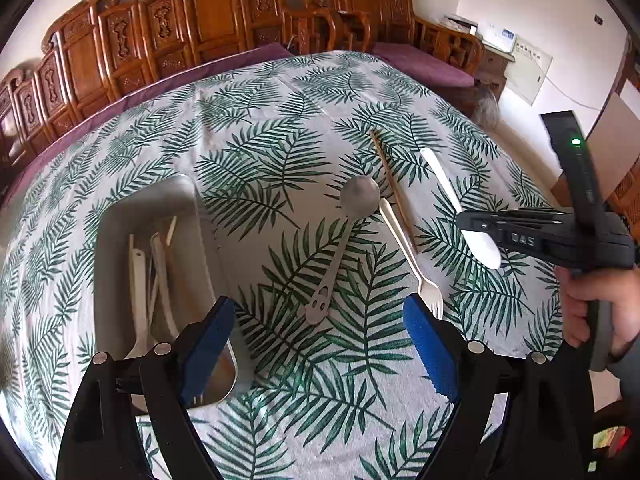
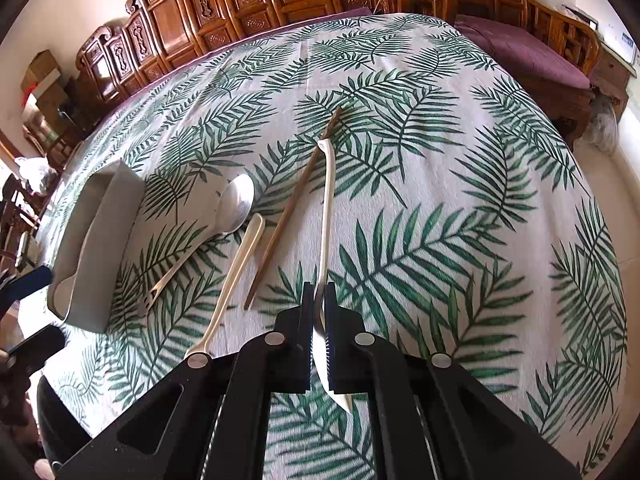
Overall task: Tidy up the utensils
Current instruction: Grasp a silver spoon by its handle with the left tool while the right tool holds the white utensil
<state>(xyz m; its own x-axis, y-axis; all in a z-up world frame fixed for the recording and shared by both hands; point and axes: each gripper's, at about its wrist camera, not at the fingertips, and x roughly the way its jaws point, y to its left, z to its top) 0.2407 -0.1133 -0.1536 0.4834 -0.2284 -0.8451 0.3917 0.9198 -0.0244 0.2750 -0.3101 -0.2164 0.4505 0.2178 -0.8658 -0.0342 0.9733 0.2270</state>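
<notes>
**A:** On the desk [image 1: 280,92], under its leaf-print cloth, how many utensils lie loose?

**B:** Three flat on the cloth: one metal spoon [image 1: 348,224], one white plastic fork [image 1: 408,256] and one brown chopstick [image 1: 390,180]. The fork and chopstick lie side by side, the spoon just beside them toward the tray.

**A:** And the fourth?

**B:** One white plastic knife [image 2: 326,216]. The right gripper [image 2: 319,332] has its fingers [image 2: 305,336] pressed together on the blade end, and the handle points away over the cloth. Whether the handle tip touches the cloth, I cannot tell.

**A:** The other gripper?

**B:** The left gripper [image 1: 320,344] has its two blue-padded fingers [image 1: 430,344] spread wide with nothing between them. It sits above the cloth between the tray and the fork.

**A:** How many trays?

**B:** One grey tray [image 1: 200,240], at the left in the left wrist view. It holds several white utensils and at least one pale stick; they overlap, so I cannot count them exactly.

**A:** Anything of the person?

**B:** One hand [image 1: 592,304], wrapped around the right gripper's handle. Carved wooden chairs [image 1: 208,12] line the far side.
</notes>
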